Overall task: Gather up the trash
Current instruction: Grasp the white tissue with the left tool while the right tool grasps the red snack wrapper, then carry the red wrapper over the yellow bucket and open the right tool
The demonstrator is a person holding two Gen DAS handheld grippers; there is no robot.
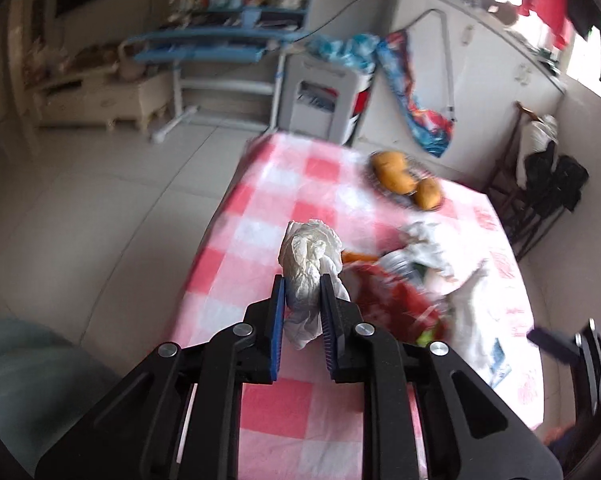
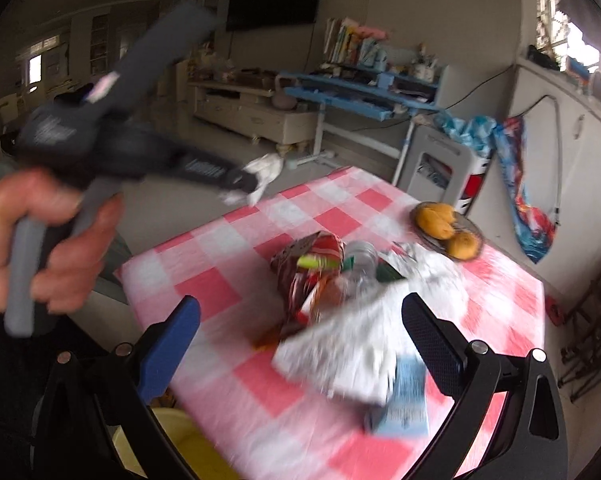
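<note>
Left gripper (image 1: 303,280) pinches a crumpled white tissue (image 1: 310,258) clear of the red-checked table (image 1: 260,220); right gripper (image 2: 300,312) stands wide and empty.

The step in hand looks like carrying one piece of trash away from the pile (image 2: 324,276), a heap of red wrapper, clear bottle and white paper near the table's middle. The right gripper hovers just before the pile. A yellow bin (image 2: 180,432) shows below the table's near edge. Next, probably: drop the tissue in it, then close on the pile's white paper.
</note>
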